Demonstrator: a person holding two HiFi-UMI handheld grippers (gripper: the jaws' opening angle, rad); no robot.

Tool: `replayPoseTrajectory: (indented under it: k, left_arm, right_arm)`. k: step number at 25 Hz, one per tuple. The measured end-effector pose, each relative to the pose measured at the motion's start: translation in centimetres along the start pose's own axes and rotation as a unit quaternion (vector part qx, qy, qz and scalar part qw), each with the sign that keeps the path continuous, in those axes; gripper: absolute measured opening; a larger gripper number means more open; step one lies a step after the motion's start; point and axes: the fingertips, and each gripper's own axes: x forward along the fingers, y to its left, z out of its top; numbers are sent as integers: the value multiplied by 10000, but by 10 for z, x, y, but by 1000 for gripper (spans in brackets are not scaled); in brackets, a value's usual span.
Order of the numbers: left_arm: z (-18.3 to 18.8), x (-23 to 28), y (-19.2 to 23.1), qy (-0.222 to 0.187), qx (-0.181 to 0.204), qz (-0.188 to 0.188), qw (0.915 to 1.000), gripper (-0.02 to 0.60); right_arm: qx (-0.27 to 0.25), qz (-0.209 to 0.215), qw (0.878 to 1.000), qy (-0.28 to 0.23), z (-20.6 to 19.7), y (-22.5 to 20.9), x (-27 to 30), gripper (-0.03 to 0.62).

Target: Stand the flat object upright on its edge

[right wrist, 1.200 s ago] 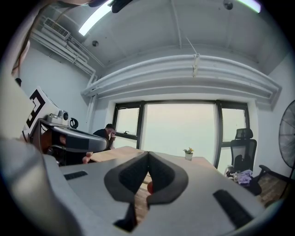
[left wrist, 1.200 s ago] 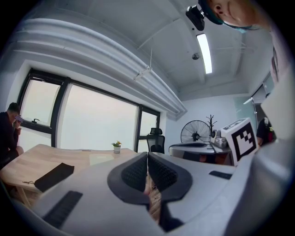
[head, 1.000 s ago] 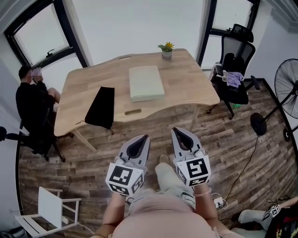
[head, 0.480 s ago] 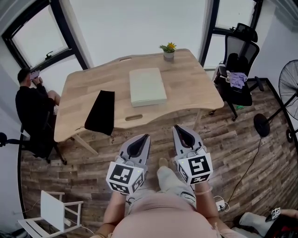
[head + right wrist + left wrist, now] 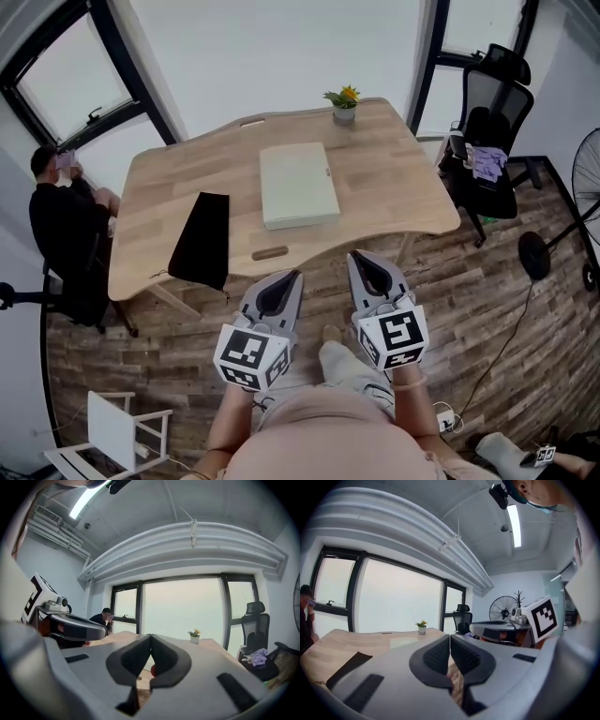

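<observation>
A pale green flat box lies on its broad face in the middle of the light wooden table, which has a wavy edge and rounded corners. On the table's left part lies a limp black cloth pouch; at its far edge stands a small potted plant. Short of the table's near edge, the left gripper and right gripper hover side by side, their smooth grey jaws closed on nothing, textured black pads together
</observation>
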Motion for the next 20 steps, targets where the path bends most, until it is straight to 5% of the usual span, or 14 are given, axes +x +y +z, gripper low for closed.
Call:
replayPoseTrajectory:
  k: [20]
  left_arm:
    - [23,108,83,150,-132,453,9988,11]
  right_arm:
    - [60,226,9997,95,3,-78,114,0]
